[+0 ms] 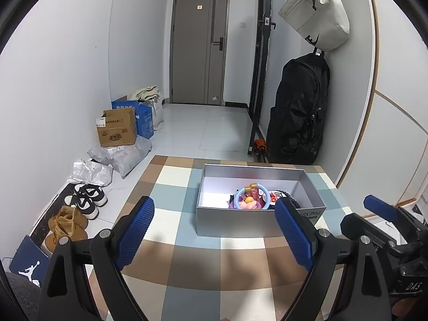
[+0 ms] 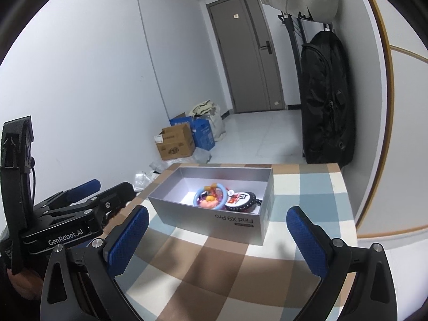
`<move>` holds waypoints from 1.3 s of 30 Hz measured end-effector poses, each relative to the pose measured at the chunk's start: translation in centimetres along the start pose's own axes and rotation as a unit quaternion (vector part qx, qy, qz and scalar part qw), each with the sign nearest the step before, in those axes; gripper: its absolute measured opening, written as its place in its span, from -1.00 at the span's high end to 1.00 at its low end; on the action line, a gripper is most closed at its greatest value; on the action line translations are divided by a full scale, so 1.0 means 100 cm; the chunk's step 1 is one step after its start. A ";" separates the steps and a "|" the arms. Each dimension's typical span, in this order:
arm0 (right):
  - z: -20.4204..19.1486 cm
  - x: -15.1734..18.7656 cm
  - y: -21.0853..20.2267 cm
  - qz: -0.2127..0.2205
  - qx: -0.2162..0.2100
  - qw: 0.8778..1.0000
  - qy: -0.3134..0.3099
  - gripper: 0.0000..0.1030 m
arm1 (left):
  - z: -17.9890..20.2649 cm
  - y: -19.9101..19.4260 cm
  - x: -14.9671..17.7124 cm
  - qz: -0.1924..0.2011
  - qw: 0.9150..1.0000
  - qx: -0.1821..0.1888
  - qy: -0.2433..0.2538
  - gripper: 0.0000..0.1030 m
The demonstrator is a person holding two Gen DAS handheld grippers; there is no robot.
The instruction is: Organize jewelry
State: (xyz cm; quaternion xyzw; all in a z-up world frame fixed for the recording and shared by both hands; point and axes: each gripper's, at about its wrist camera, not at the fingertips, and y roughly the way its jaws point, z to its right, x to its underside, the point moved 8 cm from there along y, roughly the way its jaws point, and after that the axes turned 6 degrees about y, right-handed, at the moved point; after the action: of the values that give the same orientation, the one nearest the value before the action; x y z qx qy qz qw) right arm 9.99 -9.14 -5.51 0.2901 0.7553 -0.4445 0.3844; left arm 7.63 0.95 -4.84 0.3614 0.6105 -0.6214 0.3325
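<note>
Left gripper (image 1: 214, 230) and right gripper (image 2: 216, 238) both hang wide apart, empty, near the grey box (image 2: 187, 214) holding the jewelry pile (image 1: 251, 199) (light, slippery, tangly, so I'd pinch the blue ring's (image 2: 199, 192) rim).

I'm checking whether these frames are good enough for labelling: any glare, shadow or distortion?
Left wrist view: fisheye bends the walls, a bright patch glares inside the box, shadow on the near tablecloth. Right wrist view: same bending, same bright patch, box lettering sharp.
</note>
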 end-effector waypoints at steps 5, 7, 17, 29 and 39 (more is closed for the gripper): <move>0.001 0.001 -0.001 -0.002 0.002 1.000 -0.001 -1.00 | 0.001 0.000 0.000 0.001 1.000 0.001 0.002 -0.72; 0.001 0.000 0.000 -0.002 0.003 1.000 0.000 -1.00 | 0.001 0.001 0.000 0.000 1.000 0.000 0.000 -0.72; 0.003 0.000 0.000 -0.004 0.006 1.000 0.003 -1.00 | 0.001 0.000 -0.002 0.001 1.000 0.006 -0.005 -0.72; 0.003 0.000 -0.001 -0.005 0.005 1.000 0.000 -1.00 | 0.002 0.000 -0.001 -0.003 1.000 0.016 -0.014 -0.72; 0.003 0.000 0.001 -0.007 0.005 1.000 0.000 -1.00 | -0.001 -0.002 -0.003 0.001 1.000 0.013 -0.018 -0.72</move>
State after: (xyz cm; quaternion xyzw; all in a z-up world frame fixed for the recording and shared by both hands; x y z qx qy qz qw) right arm 10.11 -9.34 -5.64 0.2868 0.7552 -0.4510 0.3795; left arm 7.64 1.01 -4.45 0.3552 0.5960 -0.6354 0.3391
